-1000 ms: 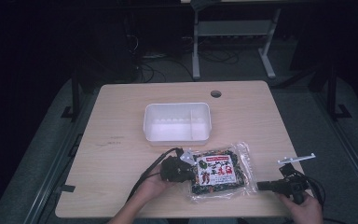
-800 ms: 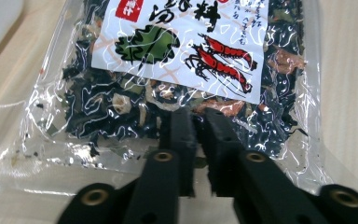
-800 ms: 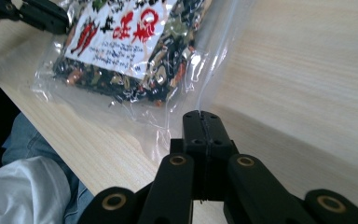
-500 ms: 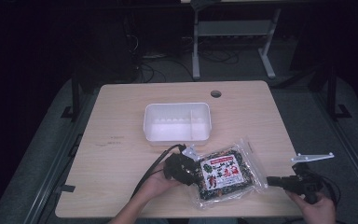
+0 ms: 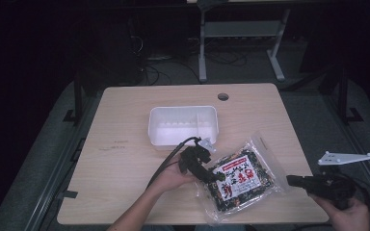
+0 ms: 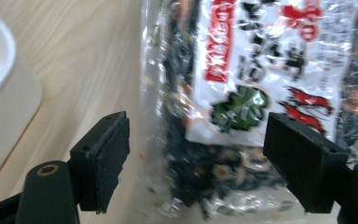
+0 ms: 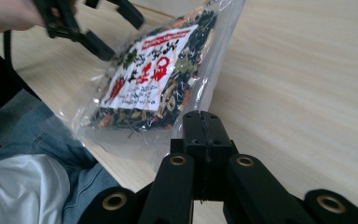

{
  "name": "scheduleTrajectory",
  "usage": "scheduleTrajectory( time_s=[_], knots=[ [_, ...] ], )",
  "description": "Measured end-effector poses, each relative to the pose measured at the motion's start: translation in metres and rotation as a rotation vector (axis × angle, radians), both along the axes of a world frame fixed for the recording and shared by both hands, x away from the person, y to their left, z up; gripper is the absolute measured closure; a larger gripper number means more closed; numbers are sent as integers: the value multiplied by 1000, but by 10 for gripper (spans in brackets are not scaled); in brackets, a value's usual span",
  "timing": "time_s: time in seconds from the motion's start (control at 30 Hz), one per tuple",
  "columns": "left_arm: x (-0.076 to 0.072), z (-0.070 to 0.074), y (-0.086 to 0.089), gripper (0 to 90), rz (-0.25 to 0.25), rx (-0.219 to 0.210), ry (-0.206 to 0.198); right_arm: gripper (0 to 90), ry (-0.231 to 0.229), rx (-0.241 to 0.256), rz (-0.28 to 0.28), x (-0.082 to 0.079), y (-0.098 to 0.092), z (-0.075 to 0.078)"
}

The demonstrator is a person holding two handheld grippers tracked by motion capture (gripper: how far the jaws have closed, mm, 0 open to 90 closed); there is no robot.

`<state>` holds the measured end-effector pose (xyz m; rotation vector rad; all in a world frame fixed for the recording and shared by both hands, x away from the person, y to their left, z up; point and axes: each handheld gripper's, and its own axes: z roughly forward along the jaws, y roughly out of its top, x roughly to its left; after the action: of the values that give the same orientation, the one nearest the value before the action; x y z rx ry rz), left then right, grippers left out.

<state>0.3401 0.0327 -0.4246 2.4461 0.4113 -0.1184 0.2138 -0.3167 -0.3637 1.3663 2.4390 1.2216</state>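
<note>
— So where do we have the clear plastic bag of dark dried mix (image 5: 241,180)?
— Flat near the wooden table's (image 5: 125,163) front edge. Our left gripper (image 6: 196,154) gapes wide around its edge; our right gripper (image 7: 204,123), just beside it, is pressed closed, empty.

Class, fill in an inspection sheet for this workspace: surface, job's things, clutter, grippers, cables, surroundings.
Surface: wooden table, round hole near far edge.
Job's things: clear snack bag lying flat; white tray beyond it.
Clutter: nothing seen.
Grippers: left gripper open, jaws either side of the bag's edge; right gripper shut, off the bag's right side.
Cables: black cable trailing from left gripper.
Surroundings: dark floor, desk legs behind.
</note>
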Motion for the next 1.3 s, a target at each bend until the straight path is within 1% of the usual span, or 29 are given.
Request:
scheduleTrajectory(
  time_s=[0.1, 0.17, 0.23, 0.27, 0.3, 0.33, 0.37, 0.43, 0.5, 0.57, 0.6, 0.63, 0.67, 0.73, 0.8, 0.83, 0.9, 0.97, 1.1, 1.2, 1.3],
  knots=[
    [4, -2, -7, 197, -17, 6, 13, 900, -31, -26, 21, -6, 2, 17],
    [7, -4, -12, 181, -31, -8, 46, 900, -54, -40, 34, -9, 3, 27],
    [9, -6, -15, 188, -40, -29, 83, 900, -70, -53, 40, -9, 4, 36],
    [10, -7, -16, 195, -58, -34, 109, 900, -75, -59, 41, -8, 4, 38],
    [11, -8, -17, 217, -75, -42, 131, 900, -76, -60, 44, -6, 5, 40],
    [11, -10, -18, 212, -81, -44, 143, 900, -77, -62, 48, -1, 5, 43],
    [12, -10, -19, 212, -81, -43, 149, 900, -77, -62, 48, -1, 5, 43],
    [15, -13, -19, 219, -91, -60, 189, 900, -81, -64, 54, 3, 7, 44],
    [17, -15, -18, 217, -93, -61, 206, 900, -81, -64, 60, 8, 9, 44],
    [18, -15, -17, 239, -95, -65, 215, 900, -72, -61, 61, 12, 10, 45],
    [18, -15, -16, 268, -95, -68, 211, 900, -69, -64, 63, 15, 11, 44],
    [18, -15, -15, 328, -105, -78, 206, 900, -67, -66, 65, 18, 11, 44],
    [18, -15, -13, 379, -101, -94, 203, 900, -63, -66, 61, 20, 11, 43],
    [17, -14, -10, 478, -103, -104, 181, 900, -62, -66, 61, 24, 11, 42],
    [15, -13, -8, 557, -97, -105, 156, 900, -61, -66, 53, 28, 9, 42],
    [14, -13, -7, 571, -94, -113, 139, 900, -60, -65, 50, 29, 8, 42],
    [12, -12, -4, 605, -87, -128, 125, 900, -59, -57, 48, 33, 7, 42],
    [11, -11, 1, 676, -82, -150, 115, 900, -65, -55, 47, 35, 6, 42],
    [5, -9, 6, 755, -86, -137, 67, 900, -70, -43, 48, 44, 6, 42],
    [2, -9, 10, 761, -80, -141, 52, 900, -66, -39, 46, 51, 7, 40],
    [0, -10, 13, 764, -67, -155, 38, 900, -60, -11, 40, 57, 4, 39]
  ],
)
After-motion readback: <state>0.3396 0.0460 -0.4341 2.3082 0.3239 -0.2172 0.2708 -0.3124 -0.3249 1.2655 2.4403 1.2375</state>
